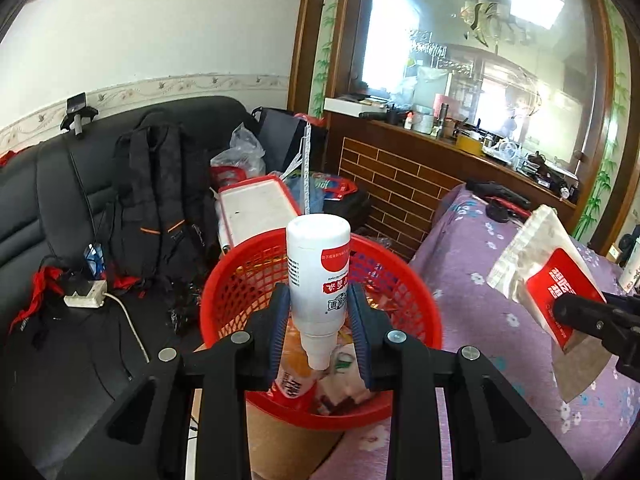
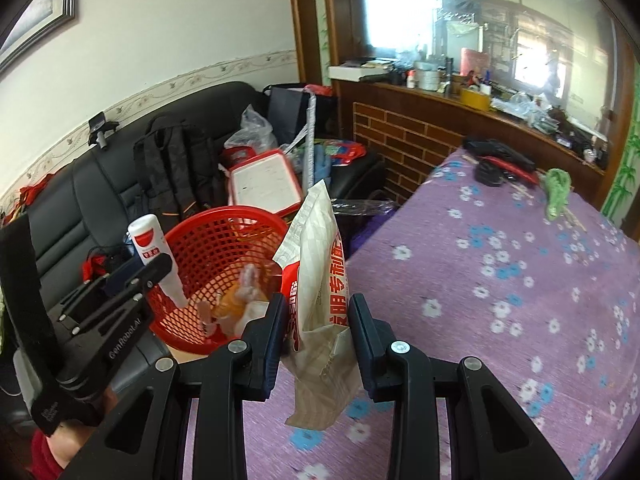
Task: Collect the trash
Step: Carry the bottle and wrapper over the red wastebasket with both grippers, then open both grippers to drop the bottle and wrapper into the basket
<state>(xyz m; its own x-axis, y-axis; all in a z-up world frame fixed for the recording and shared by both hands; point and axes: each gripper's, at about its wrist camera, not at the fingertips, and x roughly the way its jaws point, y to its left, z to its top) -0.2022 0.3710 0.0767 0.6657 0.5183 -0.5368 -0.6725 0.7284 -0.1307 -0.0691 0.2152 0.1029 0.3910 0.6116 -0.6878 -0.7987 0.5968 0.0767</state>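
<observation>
My left gripper [image 1: 318,308] is shut on a white plastic bottle [image 1: 319,276] with a red label, held cap-down over the red mesh basket [image 1: 424,308]. The same bottle [image 2: 150,250] and left gripper [image 2: 138,276] show at the left of the right wrist view, above the basket [image 2: 192,248]. My right gripper [image 2: 316,316] is shut on a beige and red snack bag [image 2: 318,280], held upright just right of the basket's rim. That bag [image 1: 548,276] appears at the right of the left wrist view. The basket holds several wrappers.
A black sofa [image 1: 48,200] with a backpack [image 1: 160,200], a power strip [image 1: 86,296], bags and a white tray [image 1: 256,208] lies behind the basket. A purple flowered cloth [image 2: 500,280] covers the surface at right, bearing a green rag [image 2: 558,192] and dark items [image 2: 500,160]. A brick-patterned counter [image 1: 400,188] stands beyond.
</observation>
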